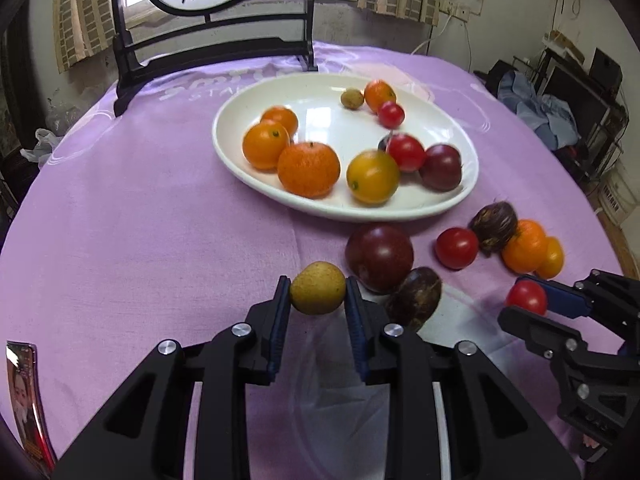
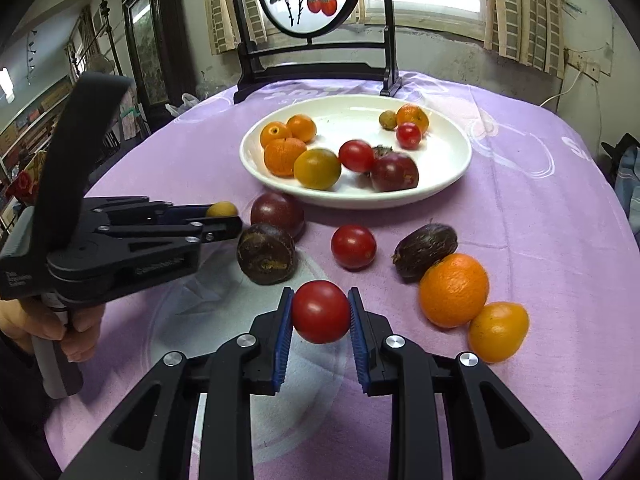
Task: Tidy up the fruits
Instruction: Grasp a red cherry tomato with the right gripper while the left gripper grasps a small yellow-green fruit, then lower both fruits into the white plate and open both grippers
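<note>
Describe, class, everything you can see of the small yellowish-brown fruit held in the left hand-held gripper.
The small round yellowish-brown fruit has dull, faintly speckled skin, like a longan. It looks whole and unbruised. The left hand-held gripper is shut on it, one ribbed blue pad pressing each side. It appears lifted above the purple tablecloth, short of the white oval plate, touching no other fruit. The right wrist view shows only its top.

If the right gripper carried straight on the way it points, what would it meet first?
Probably the loose red cherry tomato on the purple tablecloth, lying just ahead of the right gripper, which grips another red tomato. Beyond it sits the white oval plate. Height is unclear, so it might pass above.
</note>
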Action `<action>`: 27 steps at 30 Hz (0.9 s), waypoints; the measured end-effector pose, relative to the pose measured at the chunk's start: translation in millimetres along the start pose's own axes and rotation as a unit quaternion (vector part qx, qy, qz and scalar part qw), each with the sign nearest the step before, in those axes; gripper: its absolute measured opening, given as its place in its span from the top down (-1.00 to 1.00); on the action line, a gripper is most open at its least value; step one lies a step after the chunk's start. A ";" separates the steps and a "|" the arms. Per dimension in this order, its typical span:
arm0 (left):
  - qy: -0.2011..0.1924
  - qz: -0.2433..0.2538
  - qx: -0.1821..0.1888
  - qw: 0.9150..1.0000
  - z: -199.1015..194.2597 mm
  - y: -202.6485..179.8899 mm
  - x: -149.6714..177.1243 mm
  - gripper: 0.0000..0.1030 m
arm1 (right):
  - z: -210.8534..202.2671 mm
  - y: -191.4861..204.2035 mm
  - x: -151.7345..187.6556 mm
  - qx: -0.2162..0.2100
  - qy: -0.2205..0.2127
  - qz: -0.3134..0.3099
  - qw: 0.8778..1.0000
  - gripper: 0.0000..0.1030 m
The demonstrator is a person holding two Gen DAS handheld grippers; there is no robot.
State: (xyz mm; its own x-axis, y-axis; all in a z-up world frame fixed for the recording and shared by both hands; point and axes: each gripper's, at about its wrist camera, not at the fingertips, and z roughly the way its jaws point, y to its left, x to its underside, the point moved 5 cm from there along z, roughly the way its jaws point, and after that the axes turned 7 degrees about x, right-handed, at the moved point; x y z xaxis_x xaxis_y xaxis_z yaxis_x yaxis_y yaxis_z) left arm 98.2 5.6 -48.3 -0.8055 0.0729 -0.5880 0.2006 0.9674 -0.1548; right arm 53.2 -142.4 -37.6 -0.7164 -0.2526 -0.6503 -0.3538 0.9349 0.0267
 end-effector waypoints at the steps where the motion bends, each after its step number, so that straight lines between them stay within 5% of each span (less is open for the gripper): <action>1: -0.005 -0.003 0.004 1.000 -6.4 -0.6 -3.3 0.49 | -4.3 -1.2 -5.7 0.002 -0.008 0.000 1.000 0.47; 10: -0.049 0.010 -0.002 0.999 -33.0 -7.8 -66.8 0.49 | -6.1 -10.5 -74.1 0.014 -0.061 -0.003 0.998 0.47; 24: -0.013 -0.039 -0.022 0.999 52.0 13.5 -119.7 0.47 | 76.4 -34.0 -117.9 0.037 -0.015 0.042 0.998 0.40; 27: -0.021 -0.048 -0.030 0.998 53.9 15.2 -120.8 0.03 | 80.5 -41.2 -113.6 0.045 -0.010 0.058 0.997 0.28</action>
State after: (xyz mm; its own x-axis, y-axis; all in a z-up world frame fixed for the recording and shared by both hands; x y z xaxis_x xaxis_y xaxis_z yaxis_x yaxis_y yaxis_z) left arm 228.7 -1.6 -22.5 -0.7947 -0.0305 -0.6062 0.0883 0.9823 -0.1651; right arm 197.6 -132.1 -26.0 -0.7367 -0.1366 -0.6623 -0.2134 0.9763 0.0359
